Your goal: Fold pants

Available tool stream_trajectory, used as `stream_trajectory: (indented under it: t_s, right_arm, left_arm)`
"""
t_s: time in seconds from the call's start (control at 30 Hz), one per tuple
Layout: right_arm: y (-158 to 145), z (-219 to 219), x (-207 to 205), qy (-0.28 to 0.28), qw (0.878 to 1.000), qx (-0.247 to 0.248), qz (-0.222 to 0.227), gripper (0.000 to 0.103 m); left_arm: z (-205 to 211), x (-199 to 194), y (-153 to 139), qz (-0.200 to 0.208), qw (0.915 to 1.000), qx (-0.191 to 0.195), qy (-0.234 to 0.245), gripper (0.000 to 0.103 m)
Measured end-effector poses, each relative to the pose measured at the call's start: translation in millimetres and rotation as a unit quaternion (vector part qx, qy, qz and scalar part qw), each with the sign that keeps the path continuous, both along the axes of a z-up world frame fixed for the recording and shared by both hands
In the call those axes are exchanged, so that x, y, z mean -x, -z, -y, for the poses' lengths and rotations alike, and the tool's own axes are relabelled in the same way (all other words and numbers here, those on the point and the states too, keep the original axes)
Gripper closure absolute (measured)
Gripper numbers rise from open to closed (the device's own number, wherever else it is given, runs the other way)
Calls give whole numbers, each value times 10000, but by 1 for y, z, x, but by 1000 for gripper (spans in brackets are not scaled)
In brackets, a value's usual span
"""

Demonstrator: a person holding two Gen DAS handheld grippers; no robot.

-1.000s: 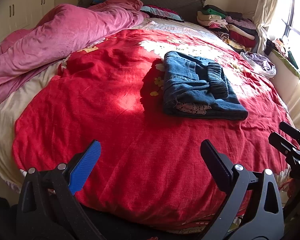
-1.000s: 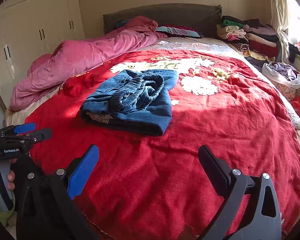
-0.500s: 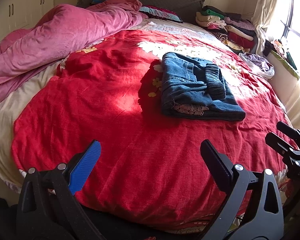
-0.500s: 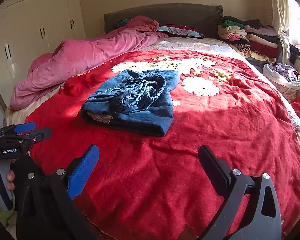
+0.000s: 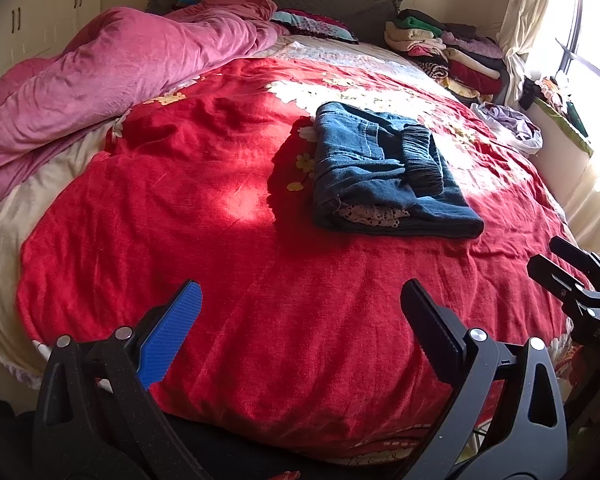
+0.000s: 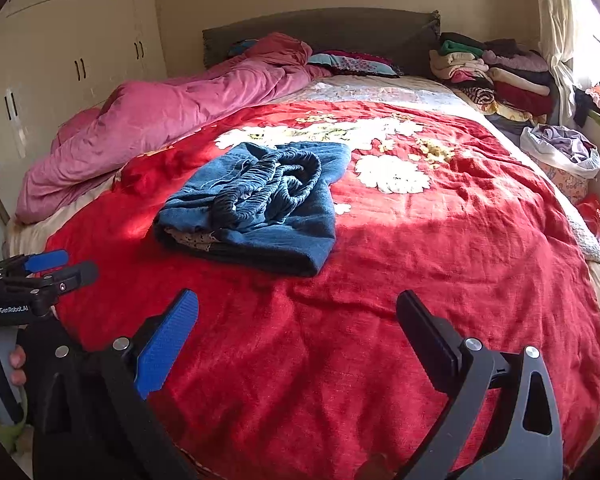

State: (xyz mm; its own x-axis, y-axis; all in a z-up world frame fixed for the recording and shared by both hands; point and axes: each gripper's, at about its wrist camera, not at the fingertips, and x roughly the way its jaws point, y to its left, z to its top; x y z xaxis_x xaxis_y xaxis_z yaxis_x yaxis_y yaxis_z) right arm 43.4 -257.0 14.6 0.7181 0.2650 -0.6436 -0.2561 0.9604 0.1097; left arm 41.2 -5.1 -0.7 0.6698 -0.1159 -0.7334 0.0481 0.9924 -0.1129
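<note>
"GenRobot.AI" is printed on the left tool (image 6: 40, 268) body; "DAS" shows on the right tool (image 5: 572, 268). White bag (image 6: 560, 152) beside the bed holds loose clothes. Folded blue pants (image 5: 384, 172) lie mid-bed on the red blanket (image 5: 220, 240), waistband on top. Pink quilt (image 5: 120, 76) bunched at left; stacked clothes (image 6: 496, 76) near the headboard. Both tools hang apart, empty, at the bed's foot.

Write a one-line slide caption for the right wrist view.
Folded blue pants lie on the red blanket; the open right gripper hovers short of them.
</note>
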Motion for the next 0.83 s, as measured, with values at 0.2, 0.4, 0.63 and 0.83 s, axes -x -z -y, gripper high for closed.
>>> stream_trajectory:
  t_s: [0.2,0.4,0.63,0.83]
  right_arm:
    - [2,8,-1,88,9999,65,-31,4]
    - [8,34,-5,503,9987,99,-83,4]
    - [14,104,-26,1447,9890,281,-89,5]
    - [23,203,-76,2388,9676,802,-161,4]
  left_arm:
    - [-2,-1,0,-33,9999,-90,-33,10]
    - [-12,-7,2,-150,9990,-252,-328,10]
    - [-52,-28,7,-261,9971,-120,-706,10]
    - [-126,-89,16,-511,9842,-572,-1593,10]
